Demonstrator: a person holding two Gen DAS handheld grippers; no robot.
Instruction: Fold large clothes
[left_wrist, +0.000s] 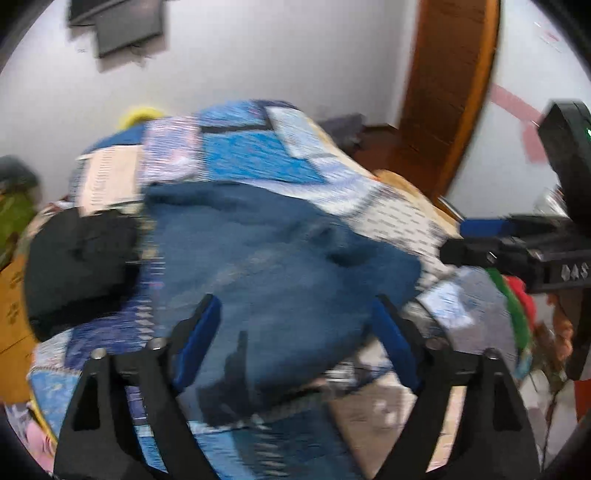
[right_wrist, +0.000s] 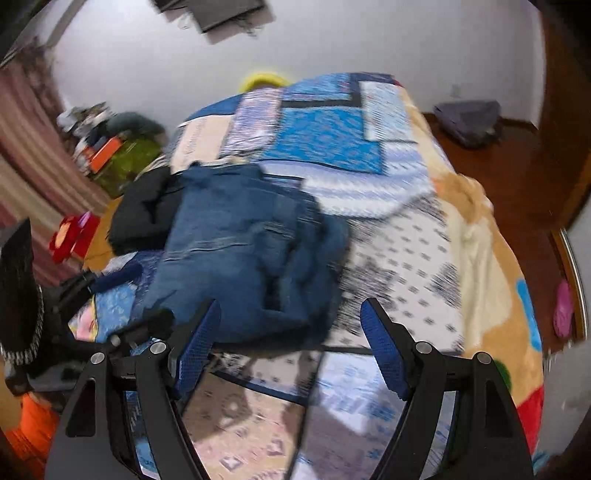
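Your left gripper (left_wrist: 291, 332) hangs wide open and empty right over the crumpled blue garment (left_wrist: 266, 258), which fills the centre of its frame; your right gripper (right_wrist: 290, 336), equally open and empty, has the garment up and left of its jaws on the patchwork bedspread (right_wrist: 399, 236), so your left hand is nearer. The heap runs from lower centre toward upper left beside a black garment (right_wrist: 144, 210). No writing is legible through the blur, only diamond-like marks on the other gripper's body at the left view's right edge.
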